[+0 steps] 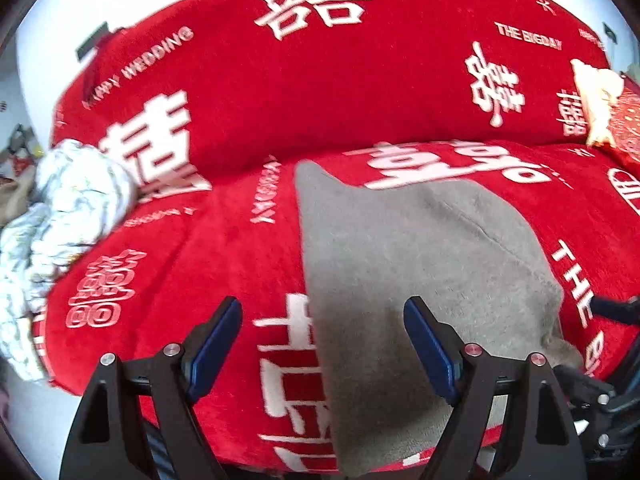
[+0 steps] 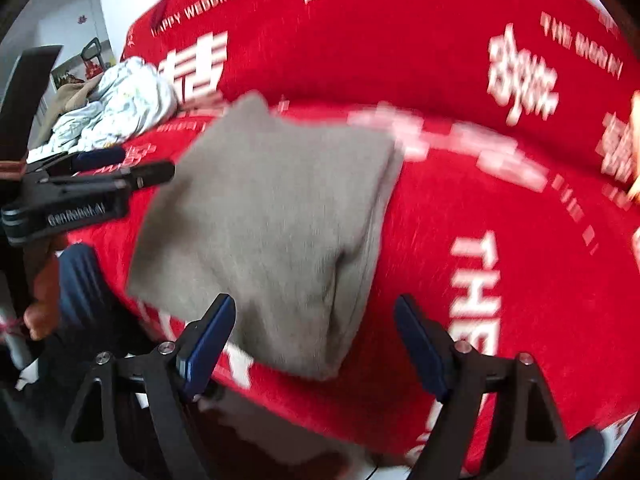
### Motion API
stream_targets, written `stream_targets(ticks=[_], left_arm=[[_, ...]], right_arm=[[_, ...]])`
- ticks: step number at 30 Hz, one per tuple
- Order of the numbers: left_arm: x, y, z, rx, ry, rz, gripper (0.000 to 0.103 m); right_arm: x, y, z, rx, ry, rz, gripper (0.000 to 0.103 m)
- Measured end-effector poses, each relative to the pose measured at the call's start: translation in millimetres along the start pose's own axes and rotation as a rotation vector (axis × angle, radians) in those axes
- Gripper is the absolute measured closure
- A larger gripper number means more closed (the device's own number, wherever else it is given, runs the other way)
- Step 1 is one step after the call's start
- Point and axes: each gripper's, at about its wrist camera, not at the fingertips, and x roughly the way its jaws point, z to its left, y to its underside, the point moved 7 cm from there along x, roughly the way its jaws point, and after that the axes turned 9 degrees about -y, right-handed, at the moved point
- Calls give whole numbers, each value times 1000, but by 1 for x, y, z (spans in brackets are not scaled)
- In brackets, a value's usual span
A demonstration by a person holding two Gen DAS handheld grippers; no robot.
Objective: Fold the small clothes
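Observation:
A folded grey garment (image 1: pixel 420 280) lies flat on the seat of a sofa covered in a red blanket (image 1: pixel 200 264) with white lettering. It also shows in the right wrist view (image 2: pixel 272 224). My left gripper (image 1: pixel 322 344) is open and empty, hovering just above the garment's near left edge. My right gripper (image 2: pixel 314 344) is open and empty, just in front of the garment's near right corner. The left gripper also shows from the side in the right wrist view (image 2: pixel 132 168), at the garment's left edge.
A crumpled white patterned cloth (image 1: pixel 68 216) is piled at the sofa's left end, also in the right wrist view (image 2: pixel 120 108). A cream and red cushion (image 1: pixel 604 104) sits at the right end. The sofa back (image 1: pixel 320 92) rises behind the seat.

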Motion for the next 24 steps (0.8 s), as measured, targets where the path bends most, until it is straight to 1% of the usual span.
stream_targets(ticks=[2,4,5,8,10,12,14,17,18,20,24], left_arm=[[-4,-2,1,6,-51,1,19],[-8,-2,1,21,-102,2,19],[-11,-1,-1,28,-96,-6,19],[-19,5,-9,16,7,-18,19],[-22,8,-10,-13,27,-23,19],[-26,9,-11,-42,67,-34,19],[-26,9,-8,-59,66,-41,19],[-30,9,-7,-62,85,-44,19],[-31,8,-7,-60,79,-48,19],[-30,11,-8,-45,65,-32,19],[-30,13,-11,-28,60,-21,19]], right_arm=[[-7,-9,9,-34,33,-37,18],[-11,-15,17,-56,54,-52,17],[-11,-17,21,-65,70,-46,17],[-9,-17,23,-61,89,-23,17],[-9,-15,24,-49,85,-15,17],[-9,-12,22,-34,83,-7,17],[-9,-10,21,-28,84,-4,17],[-9,-9,23,-26,84,-3,17],[-9,-9,25,-29,83,-2,17],[-8,-10,27,-36,84,4,17],[-10,-10,30,-47,89,-2,17]])
